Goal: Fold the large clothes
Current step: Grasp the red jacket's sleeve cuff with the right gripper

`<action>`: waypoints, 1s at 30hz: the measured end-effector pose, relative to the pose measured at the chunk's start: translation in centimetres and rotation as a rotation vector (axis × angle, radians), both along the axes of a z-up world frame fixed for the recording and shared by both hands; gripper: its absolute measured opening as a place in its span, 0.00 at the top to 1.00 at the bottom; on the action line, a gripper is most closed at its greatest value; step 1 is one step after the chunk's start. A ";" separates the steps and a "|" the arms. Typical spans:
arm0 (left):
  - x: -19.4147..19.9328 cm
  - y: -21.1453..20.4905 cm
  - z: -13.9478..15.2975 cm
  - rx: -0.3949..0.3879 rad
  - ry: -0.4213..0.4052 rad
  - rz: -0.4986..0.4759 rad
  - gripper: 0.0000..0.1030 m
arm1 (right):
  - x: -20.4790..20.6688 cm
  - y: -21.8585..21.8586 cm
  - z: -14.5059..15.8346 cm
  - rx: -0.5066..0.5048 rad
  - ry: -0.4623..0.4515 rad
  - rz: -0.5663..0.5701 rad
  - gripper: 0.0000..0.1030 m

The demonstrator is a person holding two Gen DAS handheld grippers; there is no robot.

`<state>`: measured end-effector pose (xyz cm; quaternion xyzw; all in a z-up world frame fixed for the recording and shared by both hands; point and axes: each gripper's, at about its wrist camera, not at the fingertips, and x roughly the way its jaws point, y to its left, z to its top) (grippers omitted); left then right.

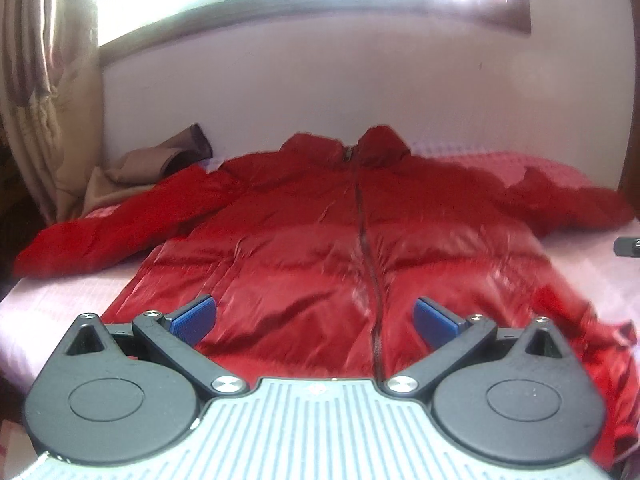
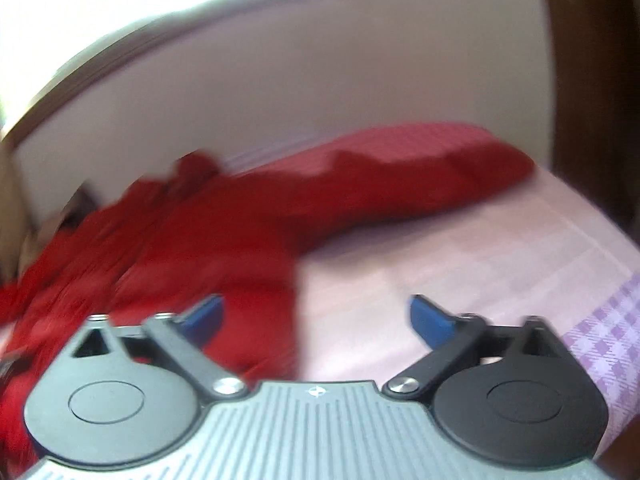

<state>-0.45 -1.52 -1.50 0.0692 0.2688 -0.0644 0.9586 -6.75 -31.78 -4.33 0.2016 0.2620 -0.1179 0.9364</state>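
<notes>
A red puffer jacket (image 1: 320, 232) lies face up on the bed, zipped, collar toward the wall, both sleeves spread out to the sides. My left gripper (image 1: 314, 318) is open and empty, hovering over the jacket's lower front near the zipper. In the blurred right wrist view the jacket (image 2: 192, 236) fills the left half, with its right sleeve (image 2: 440, 176) stretched toward the bed's far right. My right gripper (image 2: 316, 320) is open and empty, above the jacket's right hem edge and the bare sheet.
The bed has a pink sheet (image 1: 48, 304), also shown in the right wrist view (image 2: 460, 264), with a purple checked patch (image 2: 600, 332). A brown garment (image 1: 156, 160) lies by the curtain (image 1: 44, 88). A white wall (image 1: 320, 92) and window stand behind the bed. A dark object (image 1: 628, 246) shows at the right edge.
</notes>
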 end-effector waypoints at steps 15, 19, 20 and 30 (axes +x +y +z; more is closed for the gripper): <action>3.0 -1.1 1.0 0.024 -0.001 0.010 0.00 | 8.4 -25.8 -7.3 0.581 -0.130 -0.405 0.39; 3.5 -1.1 0.8 0.039 0.008 0.015 0.00 | 10.2 -28.8 -7.8 0.598 -0.163 -0.428 0.50; 3.6 -1.1 0.7 0.041 0.012 0.014 0.00 | 10.4 -28.6 -8.0 0.590 -0.156 -0.436 0.59; 3.7 0.8 0.9 0.019 0.020 0.050 0.00 | 12.0 -27.6 -1.8 0.447 -0.154 -0.354 0.95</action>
